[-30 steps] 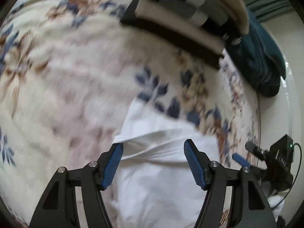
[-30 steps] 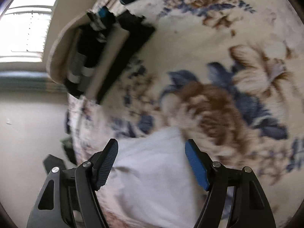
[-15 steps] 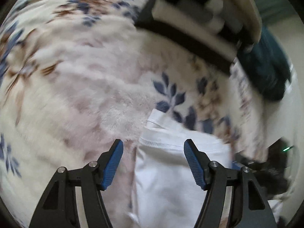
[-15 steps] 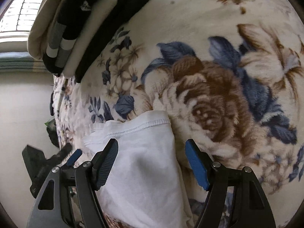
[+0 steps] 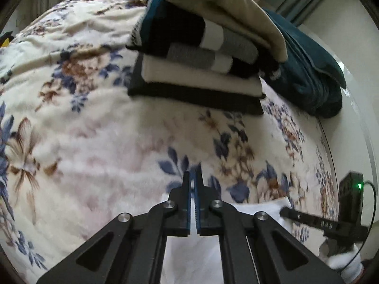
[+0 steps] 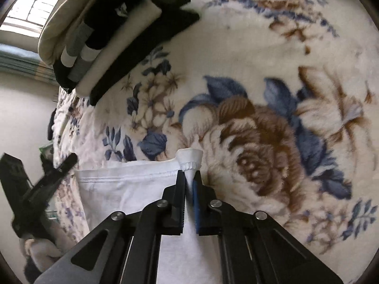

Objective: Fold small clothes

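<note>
A: Right gripper (image 6: 189,177)?
B: Jaws have just closed; clenched on the far right corner of the white garment (image 6: 132,189), cloth bunched above the tips.
A: Left gripper (image 5: 195,177)?
B: Just closed too, pinching the far left corner.
A: Garment position?
B: Flat on the floral blanket (image 5: 94,130); hem runs crosswise between both grippers, body trailing back beneath them.

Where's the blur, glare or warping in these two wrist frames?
Left wrist: mostly sharp, heavy fisheye bending; the right gripper at the right edge is smeared, as is the floral blanket in places. Right wrist: blown-out window top left; the left gripper is blurred; the pinched white garment is crisp.
</note>
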The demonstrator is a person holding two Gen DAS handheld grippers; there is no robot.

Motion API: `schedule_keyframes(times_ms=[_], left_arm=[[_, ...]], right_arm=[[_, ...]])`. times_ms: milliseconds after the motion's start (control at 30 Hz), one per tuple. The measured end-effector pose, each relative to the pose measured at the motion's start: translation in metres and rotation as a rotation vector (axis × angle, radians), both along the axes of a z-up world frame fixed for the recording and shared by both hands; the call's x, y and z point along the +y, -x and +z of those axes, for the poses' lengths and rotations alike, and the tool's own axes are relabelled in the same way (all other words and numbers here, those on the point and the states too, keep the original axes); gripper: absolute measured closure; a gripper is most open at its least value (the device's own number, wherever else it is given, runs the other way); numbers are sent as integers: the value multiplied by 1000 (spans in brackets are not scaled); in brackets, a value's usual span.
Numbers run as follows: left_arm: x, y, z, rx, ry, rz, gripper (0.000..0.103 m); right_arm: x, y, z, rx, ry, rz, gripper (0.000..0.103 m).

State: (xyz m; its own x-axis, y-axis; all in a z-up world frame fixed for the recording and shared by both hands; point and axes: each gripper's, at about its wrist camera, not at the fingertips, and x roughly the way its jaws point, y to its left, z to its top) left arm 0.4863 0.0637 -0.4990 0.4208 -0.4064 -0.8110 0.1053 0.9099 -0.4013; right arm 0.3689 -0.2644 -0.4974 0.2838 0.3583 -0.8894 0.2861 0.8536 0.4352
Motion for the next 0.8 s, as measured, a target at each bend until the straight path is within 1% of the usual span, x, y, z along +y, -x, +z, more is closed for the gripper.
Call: schedule_keyframes(times_ms=[67, 100, 133, 167, 200, 233, 267, 300, 333, 367, 400, 433, 533, 600, 633, 667, 700, 767, 800], left_arm=[[0, -11, -3, 15, -3, -3, 103], [0, -15, -6, 36, 4, -1, 102], [4, -19, -12, 78, 53, -2, 101], [5, -20, -13, 103, 71, -6, 100], [7, -19, -15, 132, 69, -10, 98], [8, -16, -15, 145, 70, -20, 86], [11, -11, -16, 156, 91, -31, 69], [15, -4, -16, 163, 107, -28, 60], [18, 2, -18, 174, 107, -27, 50], [19, 6, -21, 191, 112, -31, 50], [19, 10, -26, 211, 105, -28, 50], [19, 13, -34, 241, 84, -26, 50], [15, 17, -53, 293, 57, -15, 50], [12, 19, -57, 290, 64, -8, 52], [10, 20, -55, 267, 54, -9, 63], [8, 21, -52, 241, 52, -7, 94], [6, 21, -49, 220, 48, -10, 101], [0, 22, -39, 157, 25, -17, 102], [-4, 23, -31, 122, 11, -26, 102]], right_arm=[[-1, -1, 1, 4, -6, 1, 97], [-1, -3, -1, 15, -15, 5, 97], [-1, -4, -3, 30, -27, 12, 96], [-2, -7, -7, 59, -51, 14, 96], [-4, -9, -9, 78, -68, 8, 96], [-4, -10, -10, 86, -76, 7, 96], [-5, -10, -10, 92, -83, 10, 96], [-5, -11, -9, 95, -84, 17, 94], [-6, -12, -9, 102, -74, 29, 87], [-5, -12, -8, 104, -68, 36, 83], [-6, -12, -8, 102, -66, 42, 75], [-6, -11, -8, 101, -63, 42, 70], [-5, -12, -15, 120, -77, 34, 68], [-6, -12, -22, 141, -112, 17, 68], [-6, -12, -25, 146, -124, 9, 68], [-6, -11, -27, 150, -142, -4, 68], [-6, -10, -28, 142, -152, -16, 68], [-4, -8, -25, 119, -138, -21, 68], [-3, -7, -23, 103, -126, -23, 72]])
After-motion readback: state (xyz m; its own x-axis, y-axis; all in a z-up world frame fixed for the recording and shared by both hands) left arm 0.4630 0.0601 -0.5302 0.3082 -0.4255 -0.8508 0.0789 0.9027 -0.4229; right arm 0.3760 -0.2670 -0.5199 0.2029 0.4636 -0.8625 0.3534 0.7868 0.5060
